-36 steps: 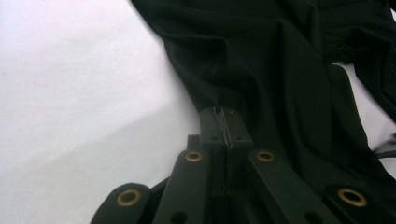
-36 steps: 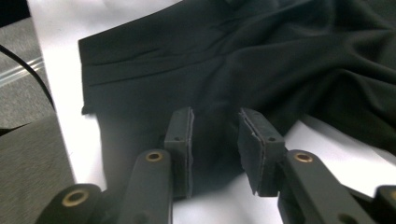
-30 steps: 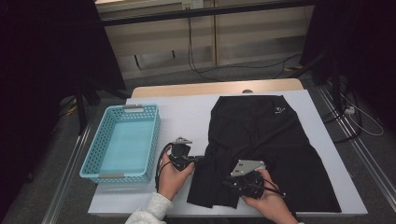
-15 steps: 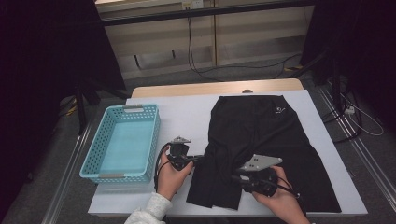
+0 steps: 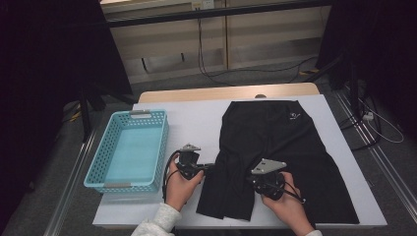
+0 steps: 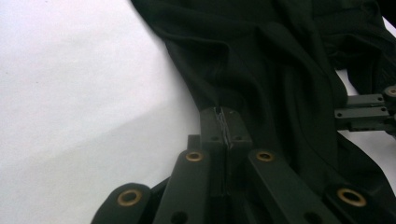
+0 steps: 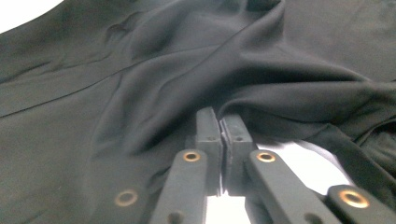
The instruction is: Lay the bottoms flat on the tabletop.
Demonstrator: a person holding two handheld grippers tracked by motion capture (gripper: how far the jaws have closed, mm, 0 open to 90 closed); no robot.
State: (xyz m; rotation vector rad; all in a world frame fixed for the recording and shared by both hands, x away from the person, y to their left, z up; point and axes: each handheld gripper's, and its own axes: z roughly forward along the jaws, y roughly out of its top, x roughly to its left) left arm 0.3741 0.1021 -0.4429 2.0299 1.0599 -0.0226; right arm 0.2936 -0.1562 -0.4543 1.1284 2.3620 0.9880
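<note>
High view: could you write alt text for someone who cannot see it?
A person at a white table pinches black shorts with handheld tongs: the left tongs are shut on the garment's left edge, the right tongs on a fold near its front. An empty light-blue basket sits to the left.

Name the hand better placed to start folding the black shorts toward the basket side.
Left, probably. The left tongs are shut on the black shorts' edge, the one nearest the blue basket. The right tongs pinch fabric in the garment's middle, so they look less suited to lead.
</note>
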